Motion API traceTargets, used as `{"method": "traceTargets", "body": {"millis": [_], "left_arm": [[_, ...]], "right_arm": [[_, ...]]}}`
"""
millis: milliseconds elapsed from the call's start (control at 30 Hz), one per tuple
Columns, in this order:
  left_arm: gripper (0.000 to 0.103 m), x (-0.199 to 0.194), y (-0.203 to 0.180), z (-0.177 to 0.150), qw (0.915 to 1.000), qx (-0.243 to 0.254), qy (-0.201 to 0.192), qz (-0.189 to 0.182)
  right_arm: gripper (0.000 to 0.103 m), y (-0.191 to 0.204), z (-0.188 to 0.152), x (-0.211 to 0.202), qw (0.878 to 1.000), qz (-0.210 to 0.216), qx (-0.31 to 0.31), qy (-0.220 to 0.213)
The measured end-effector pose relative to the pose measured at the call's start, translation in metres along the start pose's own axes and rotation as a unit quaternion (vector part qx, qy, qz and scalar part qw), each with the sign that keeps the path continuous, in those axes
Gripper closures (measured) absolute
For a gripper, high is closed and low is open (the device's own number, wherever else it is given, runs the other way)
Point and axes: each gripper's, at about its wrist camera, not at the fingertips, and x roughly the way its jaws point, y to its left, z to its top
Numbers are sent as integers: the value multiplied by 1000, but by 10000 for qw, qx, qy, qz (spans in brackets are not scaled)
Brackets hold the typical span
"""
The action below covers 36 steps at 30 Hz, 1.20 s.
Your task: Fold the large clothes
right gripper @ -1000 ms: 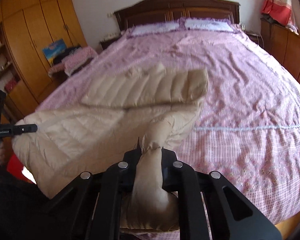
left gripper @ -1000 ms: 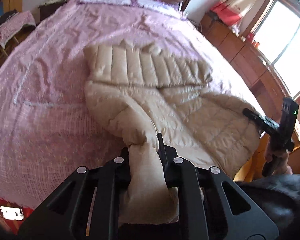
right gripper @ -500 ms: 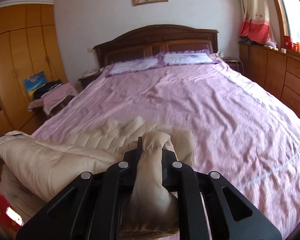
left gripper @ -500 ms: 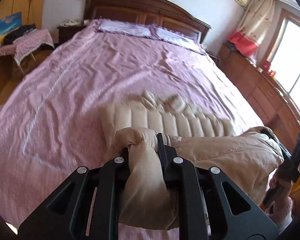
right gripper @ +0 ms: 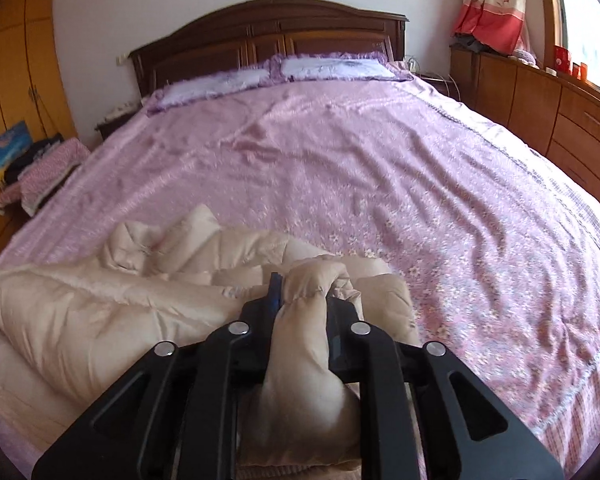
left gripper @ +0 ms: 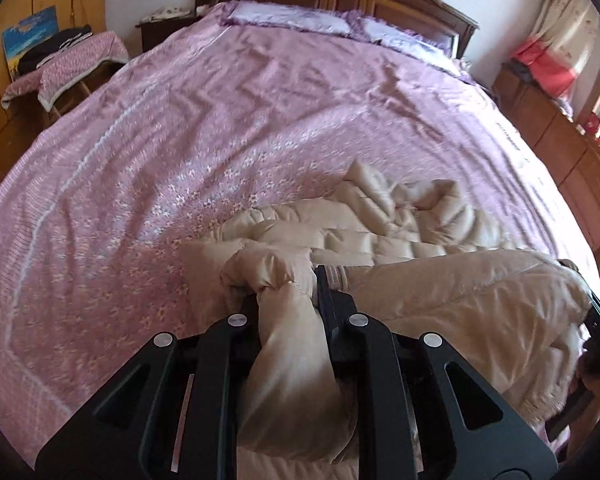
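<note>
A beige quilted down jacket [left gripper: 440, 280] lies on the near part of a bed with a pink floral cover [left gripper: 220, 120]. My left gripper [left gripper: 288, 292] is shut on a bunched left corner of the jacket's lower edge. My right gripper [right gripper: 300, 292] is shut on the opposite bunched corner; the jacket [right gripper: 100, 312] spreads to its left. The held edge is folded forward over the rest of the jacket, whose puffy collar part [left gripper: 380, 192] shows beyond it. The right gripper's body [left gripper: 596, 320] shows at the right edge of the left wrist view.
The pink cover [right gripper: 380, 160] stretches to two pillows [right gripper: 332, 66] and a dark wooden headboard [right gripper: 268, 28]. A cloth-covered side table [left gripper: 68, 64] and wardrobes stand left of the bed. Wooden drawers [right gripper: 560, 108] run along the right under a window.
Both grippers have lifted the jacket's lower edge off the bed's foot and carried it forward toward the headboard, folding it over the upper part. The jacket now looks shorter and doubled.
</note>
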Motion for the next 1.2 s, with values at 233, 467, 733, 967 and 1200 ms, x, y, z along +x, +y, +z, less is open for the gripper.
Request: {"method": "traceTargets", "body": {"millis": [233,467,733,967,1200], "left_arm": [[82,36,0,0,9998,-89,78,163],[81,29,-1,-1,9998,-88,-7,158],[53,9,12,-1,9985,-427,-3,-340],[17,-17,3,-2,9984,-281,-195,-460],[8,-67,9,2,9956,-251,-603,-674]], "right_arm": [[76,-3,-8,28,9996,55,166,215],[74,-5,-6,23,9992,199,273,235],[60,-13,1,0,9967,592,509,213],[11,-8,7,-37,9979,573,251,-180],[11,-8,10,-71,9977,571,-19,-369]]}}
